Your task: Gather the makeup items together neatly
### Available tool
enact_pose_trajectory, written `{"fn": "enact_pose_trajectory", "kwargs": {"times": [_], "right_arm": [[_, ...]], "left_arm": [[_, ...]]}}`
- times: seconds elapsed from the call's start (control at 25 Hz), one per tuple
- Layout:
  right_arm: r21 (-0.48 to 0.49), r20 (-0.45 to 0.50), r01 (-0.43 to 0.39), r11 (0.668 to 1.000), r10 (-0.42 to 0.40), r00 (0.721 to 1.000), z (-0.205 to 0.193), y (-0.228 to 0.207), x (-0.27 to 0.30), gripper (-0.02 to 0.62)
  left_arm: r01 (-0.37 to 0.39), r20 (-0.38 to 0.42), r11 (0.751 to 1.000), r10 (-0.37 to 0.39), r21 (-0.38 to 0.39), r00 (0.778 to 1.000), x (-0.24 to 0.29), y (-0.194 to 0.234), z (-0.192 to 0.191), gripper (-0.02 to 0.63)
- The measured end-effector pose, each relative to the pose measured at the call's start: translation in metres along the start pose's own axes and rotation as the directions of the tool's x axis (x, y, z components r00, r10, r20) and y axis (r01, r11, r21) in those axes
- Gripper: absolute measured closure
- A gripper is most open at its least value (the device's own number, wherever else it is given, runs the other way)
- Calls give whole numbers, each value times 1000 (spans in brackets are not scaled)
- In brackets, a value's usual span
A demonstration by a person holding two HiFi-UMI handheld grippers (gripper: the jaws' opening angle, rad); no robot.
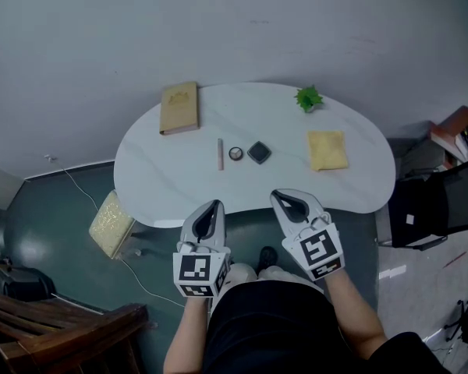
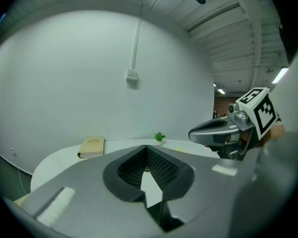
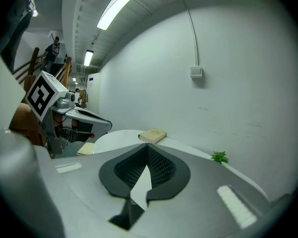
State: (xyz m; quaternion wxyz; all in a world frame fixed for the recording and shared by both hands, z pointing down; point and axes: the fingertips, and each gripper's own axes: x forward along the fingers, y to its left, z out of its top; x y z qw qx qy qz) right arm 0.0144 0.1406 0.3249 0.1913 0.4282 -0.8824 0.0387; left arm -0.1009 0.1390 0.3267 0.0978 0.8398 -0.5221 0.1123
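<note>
Three makeup items lie in a row near the middle of the white table [image 1: 179, 185]: a slim pinkish stick [image 1: 221, 153], a small round pot [image 1: 235, 153] and a dark square compact [image 1: 259, 152]. My left gripper [image 1: 214, 206] and right gripper [image 1: 281, 199] hover side by side over the table's near edge, well short of the items. Both are shut with nothing between the jaws. In the left gripper view the left gripper [image 2: 146, 148] has its tips together; the right gripper [image 3: 148, 147] looks the same in its own view.
A tan book [image 1: 179, 107] lies at the table's far left, a small green plant [image 1: 309, 98] at the far right, and a yellow cloth [image 1: 327, 149] on the right. A black chair [image 1: 437, 205] stands right of the table; a cushion [image 1: 111, 223] lies on the floor at left.
</note>
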Motion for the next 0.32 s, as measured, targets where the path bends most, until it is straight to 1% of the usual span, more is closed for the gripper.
{"fn": "enact_pose_trajectory", "kwargs": {"times": [0.32], "right_arm": [[-5,2,2,1000,-2,1000,-1,-3,-1,586]], "left_arm": [[3,-7,1000,-3,-3,1000,0,-1,-2,607]]}}
